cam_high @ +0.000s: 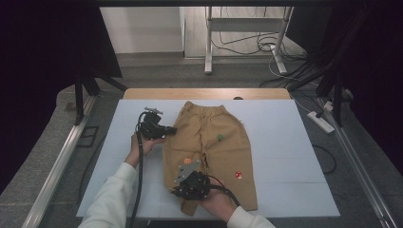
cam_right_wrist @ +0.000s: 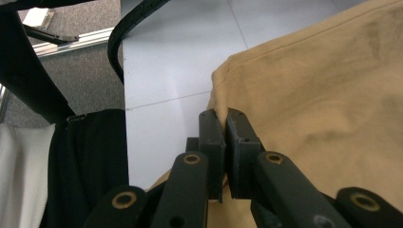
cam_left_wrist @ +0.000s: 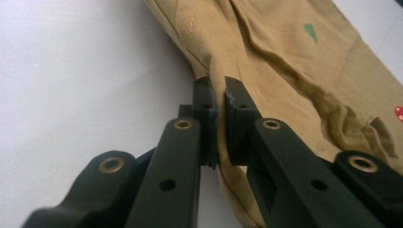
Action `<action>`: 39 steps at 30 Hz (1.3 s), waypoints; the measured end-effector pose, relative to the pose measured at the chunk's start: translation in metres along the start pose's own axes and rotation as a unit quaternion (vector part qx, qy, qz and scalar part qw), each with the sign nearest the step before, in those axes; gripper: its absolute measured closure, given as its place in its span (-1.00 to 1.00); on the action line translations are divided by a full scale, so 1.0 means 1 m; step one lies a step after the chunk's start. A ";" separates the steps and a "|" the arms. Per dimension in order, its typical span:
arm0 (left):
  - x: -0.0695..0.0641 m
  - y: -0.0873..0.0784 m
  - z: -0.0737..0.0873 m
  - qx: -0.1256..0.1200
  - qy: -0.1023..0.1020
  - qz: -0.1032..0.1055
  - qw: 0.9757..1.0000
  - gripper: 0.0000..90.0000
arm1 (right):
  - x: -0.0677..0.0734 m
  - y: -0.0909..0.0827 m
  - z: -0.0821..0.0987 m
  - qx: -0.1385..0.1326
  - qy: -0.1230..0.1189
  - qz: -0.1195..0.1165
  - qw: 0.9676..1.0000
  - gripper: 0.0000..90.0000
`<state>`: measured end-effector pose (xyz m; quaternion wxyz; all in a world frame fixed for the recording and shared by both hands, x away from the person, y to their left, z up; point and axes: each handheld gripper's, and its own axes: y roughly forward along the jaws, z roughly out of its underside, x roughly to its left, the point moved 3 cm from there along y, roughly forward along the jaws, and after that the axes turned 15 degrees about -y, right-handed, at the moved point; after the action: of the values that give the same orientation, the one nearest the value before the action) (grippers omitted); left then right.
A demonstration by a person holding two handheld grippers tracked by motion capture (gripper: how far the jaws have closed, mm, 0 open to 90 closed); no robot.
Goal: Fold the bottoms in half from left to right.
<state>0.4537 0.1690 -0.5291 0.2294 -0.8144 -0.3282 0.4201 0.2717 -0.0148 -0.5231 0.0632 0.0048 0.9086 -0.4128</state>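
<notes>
Small tan trousers (cam_high: 216,147) lie flat on the white table cover (cam_high: 285,156), waistband toward the far side, with small green, orange and red patches on the legs. My left gripper (cam_high: 170,129) is shut on the trousers' left side edge, and in the left gripper view the tan cloth (cam_left_wrist: 285,66) is pinched between the jaws of the left gripper (cam_left_wrist: 219,90). My right gripper (cam_high: 177,191) is shut on the hem of the left leg near the front edge; in the right gripper view the trousers (cam_right_wrist: 323,104) are nipped in the right gripper (cam_right_wrist: 222,116).
A wooden table edge (cam_high: 204,93) shows beyond the white cover. Metal rails (cam_high: 57,166) run along both sides of the table. A power strip (cam_high: 321,121) and cables lie on the grey floor to the right. A white sleeve (cam_right_wrist: 19,175) is in the right gripper view.
</notes>
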 end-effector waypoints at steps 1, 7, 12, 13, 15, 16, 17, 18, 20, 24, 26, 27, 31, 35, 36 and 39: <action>0.000 -0.001 0.000 -0.002 -0.001 0.004 1.000 0.88 | 0.000 -0.002 0.000 -0.001 0.000 0.002 1.000 0.91; -0.003 -0.002 -0.001 -0.008 -0.002 0.009 1.000 0.88 | -0.001 -0.011 0.003 -0.005 0.004 0.008 1.000 0.91; -0.007 -0.002 -0.001 -0.012 0.000 0.012 1.000 0.88 | -0.002 -0.016 0.009 -0.004 0.011 0.012 1.000 0.91; -0.007 -0.002 -0.001 -0.012 0.000 0.015 1.000 0.87 | -0.002 -0.016 0.011 -0.003 0.011 0.012 1.000 0.91; -0.008 -0.002 -0.002 -0.014 0.001 0.018 1.000 0.87 | -0.002 -0.018 0.014 -0.001 0.015 0.013 1.000 0.91; -0.009 -0.002 -0.002 -0.014 0.002 0.017 1.000 0.87 | -0.003 -0.019 0.016 -0.002 0.017 0.014 1.000 0.91; -0.010 -0.002 -0.002 -0.015 0.003 0.018 1.000 0.87 | -0.003 -0.019 0.017 -0.001 0.017 0.014 1.000 0.91; -0.010 -0.002 -0.002 -0.016 0.004 0.018 1.000 0.87 | -0.003 -0.020 0.019 0.000 0.019 0.014 1.000 0.91; -0.011 -0.003 -0.002 -0.017 0.006 0.018 1.000 0.87 | -0.002 -0.021 0.020 0.001 0.020 0.014 1.000 0.91; -0.013 -0.004 -0.003 -0.020 0.006 0.019 1.000 0.87 | -0.001 -0.024 0.022 -0.001 0.023 0.016 1.000 0.91; -0.014 -0.004 -0.003 -0.021 0.007 0.021 1.000 0.87 | -0.001 -0.027 0.024 -0.001 0.025 0.017 1.000 0.91; -0.014 -0.004 -0.003 -0.021 0.008 0.021 1.000 0.87 | -0.002 -0.028 0.025 -0.004 0.026 0.017 0.999 0.91; -0.017 -0.004 -0.004 -0.024 0.008 0.024 0.999 0.87 | -0.002 -0.033 0.029 -0.005 0.032 0.021 0.999 0.91; -0.020 -0.004 -0.004 -0.026 0.009 0.025 0.999 0.87 | -0.001 -0.037 0.032 -0.007 0.036 0.023 0.999 0.91; -0.021 -0.003 -0.005 -0.026 0.011 0.025 0.999 0.87 | -0.001 -0.038 0.032 -0.007 0.035 0.024 0.999 0.91; -0.024 -0.003 -0.006 -0.026 0.014 0.024 0.999 0.87 | -0.001 -0.041 0.034 -0.008 0.038 0.026 0.999 0.91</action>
<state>0.4468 0.1531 -0.5109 0.2021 -0.8336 -0.3160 0.4055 0.2735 -0.0670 -0.5146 0.0394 0.0439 0.9131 -0.4034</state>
